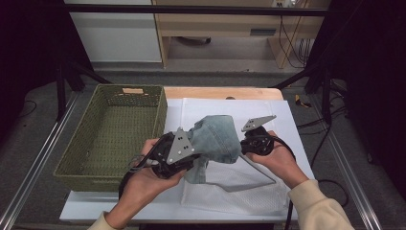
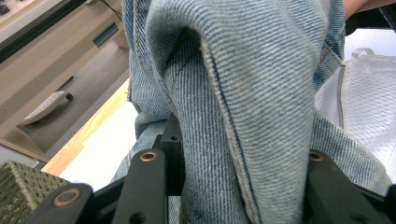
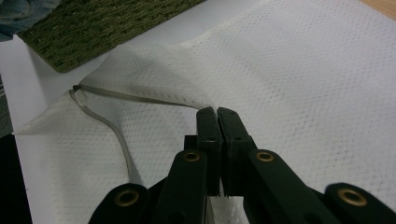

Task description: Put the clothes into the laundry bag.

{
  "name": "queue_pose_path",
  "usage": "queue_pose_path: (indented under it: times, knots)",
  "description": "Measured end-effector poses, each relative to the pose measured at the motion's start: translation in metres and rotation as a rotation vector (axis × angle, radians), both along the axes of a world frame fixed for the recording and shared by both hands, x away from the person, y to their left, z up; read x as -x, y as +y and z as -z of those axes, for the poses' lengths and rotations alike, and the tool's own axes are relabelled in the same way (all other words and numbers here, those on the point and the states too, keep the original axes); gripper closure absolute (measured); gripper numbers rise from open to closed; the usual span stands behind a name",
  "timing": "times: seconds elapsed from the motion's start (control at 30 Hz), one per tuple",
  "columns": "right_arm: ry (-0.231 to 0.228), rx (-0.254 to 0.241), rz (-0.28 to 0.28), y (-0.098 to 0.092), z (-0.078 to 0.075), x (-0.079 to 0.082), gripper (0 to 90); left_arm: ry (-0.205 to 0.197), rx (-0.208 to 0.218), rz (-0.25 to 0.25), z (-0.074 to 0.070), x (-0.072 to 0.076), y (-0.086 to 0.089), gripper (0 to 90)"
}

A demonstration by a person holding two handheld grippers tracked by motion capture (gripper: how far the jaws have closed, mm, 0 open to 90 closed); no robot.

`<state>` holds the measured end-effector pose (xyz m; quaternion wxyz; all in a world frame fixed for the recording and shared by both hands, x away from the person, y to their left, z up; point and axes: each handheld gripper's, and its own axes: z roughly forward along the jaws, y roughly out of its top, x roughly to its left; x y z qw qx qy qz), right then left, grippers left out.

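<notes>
**Holding denim over a mesh bag beside a woven basket**

Sitting at the left of the worktop [image 1: 225, 93], the green woven basket [image 1: 112, 134] has nothing inside it that the high view shows; its right wall runs close along the white mesh bag [image 1: 249, 191]. The left hand-held gripper [image 1: 189, 160] is clamped on a bunched piece of light blue denim [image 1: 218, 139], the fabric wedged between its jaws and rising in a fold above them in the left gripper view [image 2: 243, 102]. The denim hangs lifted above the mesh bag, just right of the basket's near corner. The right hand-held gripper [image 3: 217, 116] has its jaws pressed together on the grey-trimmed edge of the mesh bag [image 3: 299, 70], pulling one flap up off the worktop into a raised opening. Bare mesh spreads flat beyond and right of that gripper, up to the wooden far edge of the worktop.
</notes>
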<state>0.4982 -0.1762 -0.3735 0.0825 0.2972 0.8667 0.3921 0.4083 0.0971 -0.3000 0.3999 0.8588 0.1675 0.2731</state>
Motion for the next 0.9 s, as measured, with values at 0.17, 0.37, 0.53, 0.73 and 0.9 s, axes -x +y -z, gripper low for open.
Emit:
queue_pose_path:
  times: [0.17, 0.37, 0.53, 0.73, 0.9]
  knots:
    - [-0.002, 0.002, 0.0, 0.001, 0.0, 0.0, 88.5, 0.016, 0.015, 0.017, 0.001, 0.001, 0.0, 60.8]
    - [-0.009, -0.001, 0.004, 0.0, 0.0, -0.001, 88.5, 0.039, 0.052, 0.053, -0.001, 0.009, -0.004, 60.8]
    - [-0.013, -0.013, -0.009, -0.002, 0.0, -0.002, 88.6, 0.054, 0.052, 0.097, -0.001, 0.019, -0.007, 60.8]
    - [-0.011, -0.015, -0.013, 0.0, -0.002, -0.005, 88.6, 0.074, 0.05, 0.152, -0.001, 0.028, -0.016, 60.8]
    - [-0.01, -0.019, -0.012, 0.0, 0.0, -0.008, 88.6, 0.078, 0.044, 0.183, 0.0, 0.032, -0.029, 60.8]
